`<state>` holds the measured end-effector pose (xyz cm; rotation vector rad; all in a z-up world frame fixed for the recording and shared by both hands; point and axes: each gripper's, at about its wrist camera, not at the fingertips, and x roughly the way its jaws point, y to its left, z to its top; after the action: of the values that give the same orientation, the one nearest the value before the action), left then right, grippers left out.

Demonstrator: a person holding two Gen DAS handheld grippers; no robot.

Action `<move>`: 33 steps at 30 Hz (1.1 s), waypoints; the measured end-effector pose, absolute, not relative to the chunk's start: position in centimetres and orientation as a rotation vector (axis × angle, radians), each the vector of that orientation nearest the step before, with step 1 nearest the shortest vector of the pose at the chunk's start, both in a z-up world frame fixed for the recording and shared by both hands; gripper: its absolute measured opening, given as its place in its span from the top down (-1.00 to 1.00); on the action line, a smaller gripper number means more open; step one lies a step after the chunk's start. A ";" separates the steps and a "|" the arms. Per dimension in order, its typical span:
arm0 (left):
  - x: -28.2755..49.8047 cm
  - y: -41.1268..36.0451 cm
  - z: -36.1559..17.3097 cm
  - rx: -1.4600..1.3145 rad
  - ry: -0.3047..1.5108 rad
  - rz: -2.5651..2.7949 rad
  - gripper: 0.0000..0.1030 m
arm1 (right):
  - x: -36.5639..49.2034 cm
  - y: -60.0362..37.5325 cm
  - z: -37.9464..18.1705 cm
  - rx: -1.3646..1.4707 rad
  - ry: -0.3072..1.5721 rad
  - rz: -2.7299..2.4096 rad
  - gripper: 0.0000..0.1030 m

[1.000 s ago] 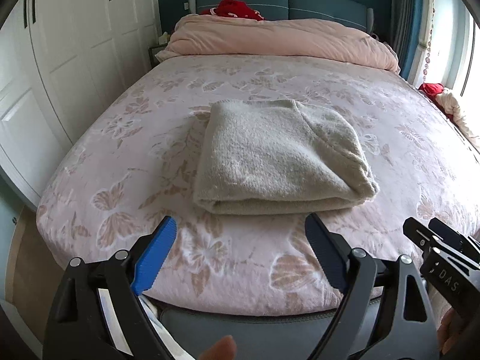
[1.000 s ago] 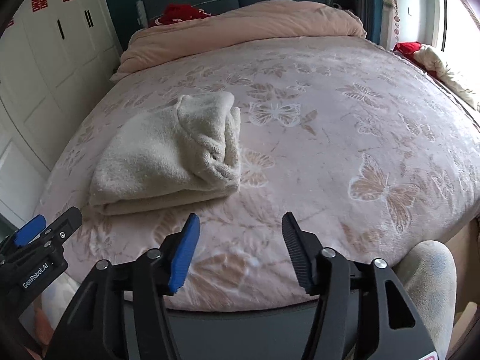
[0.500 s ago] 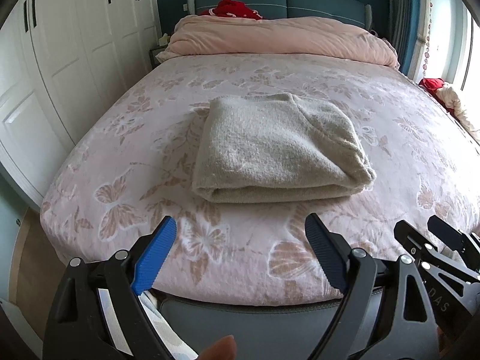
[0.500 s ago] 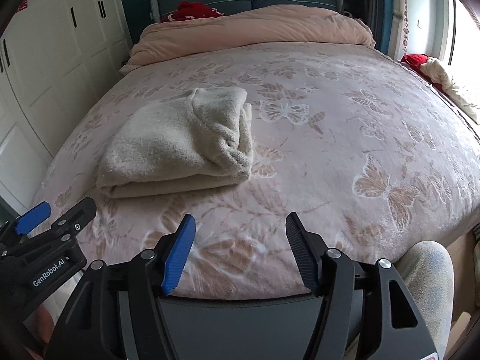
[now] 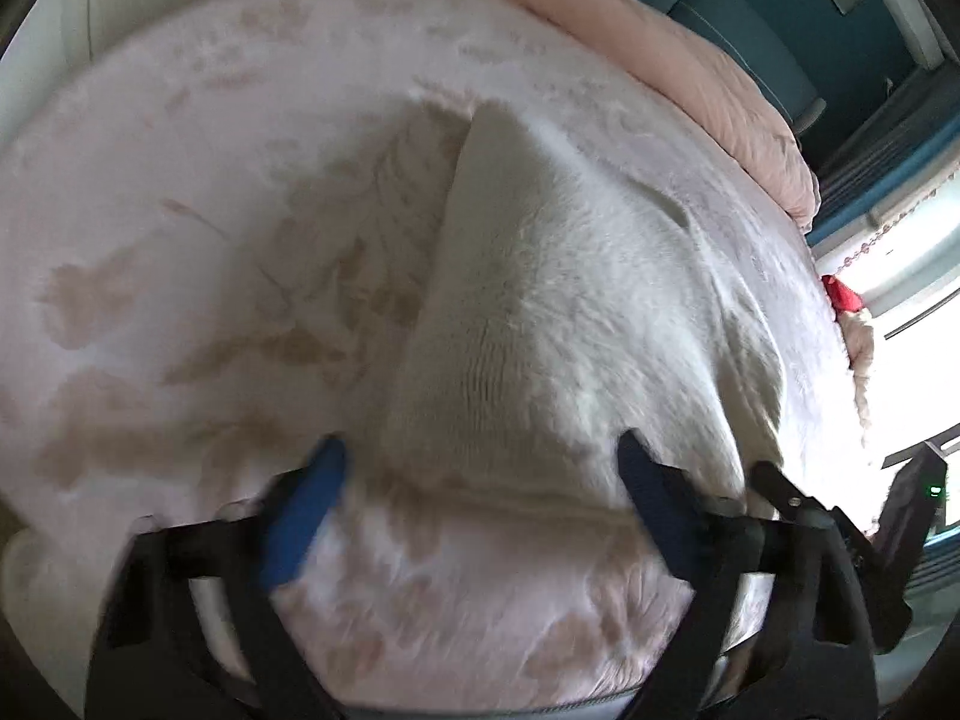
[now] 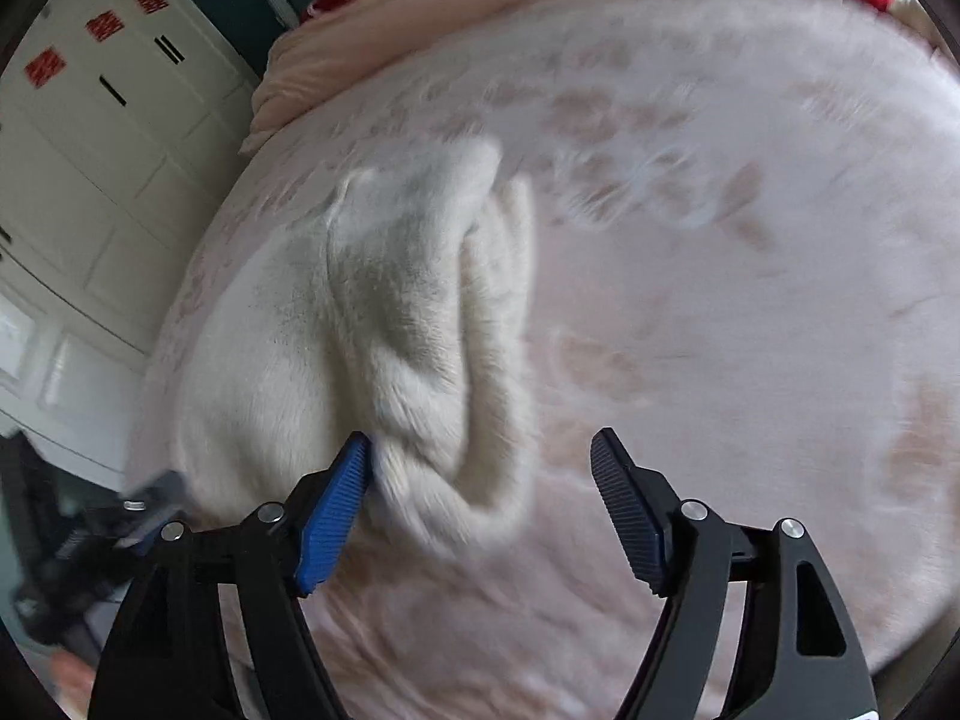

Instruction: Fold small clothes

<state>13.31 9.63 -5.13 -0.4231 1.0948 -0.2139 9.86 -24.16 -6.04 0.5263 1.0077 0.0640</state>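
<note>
While both views blur, the folded sweater (image 5: 576,324) lies on the bed (image 5: 180,192); the left gripper (image 5: 480,480) gapes wide at its near edge; the right gripper (image 6: 480,462), equally wide, straddles its near corner.

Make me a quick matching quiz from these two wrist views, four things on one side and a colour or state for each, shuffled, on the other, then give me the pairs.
Things:
1. folded sweater
2. bedspread
3. left hand-held gripper
4. wardrobe doors

Colour or state:
A. white, with red paper cutouts
B. pale pink, with a tan butterfly print
C. cream, lying folded on the bed
D. open, fingers either side of the folded edge

Pairs: 1-C, 2-B, 3-D, 4-A
</note>
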 end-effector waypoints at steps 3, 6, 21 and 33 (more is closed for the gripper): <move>13.9 9.5 -4.4 -0.414 1.087 -0.224 0.40 | 10.4 -23.7 -4.1 0.565 0.951 0.129 0.50; 13.4 9.8 -2.8 -0.376 1.042 -0.238 0.44 | 9.1 -23.1 -1.0 0.500 0.846 0.162 0.50; 13.2 8.2 -5.7 -0.213 1.069 -0.145 0.11 | 10.3 -19.5 -5.4 0.177 0.988 0.047 0.59; 7.7 5.2 0.3 0.005 0.916 -0.098 -0.59 | 0.4 -19.9 0.6 0.260 0.877 -0.133 -0.03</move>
<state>7.69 5.16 0.29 0.0046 0.9159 -0.0983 0.36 -19.89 0.61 0.2597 0.8770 -0.1333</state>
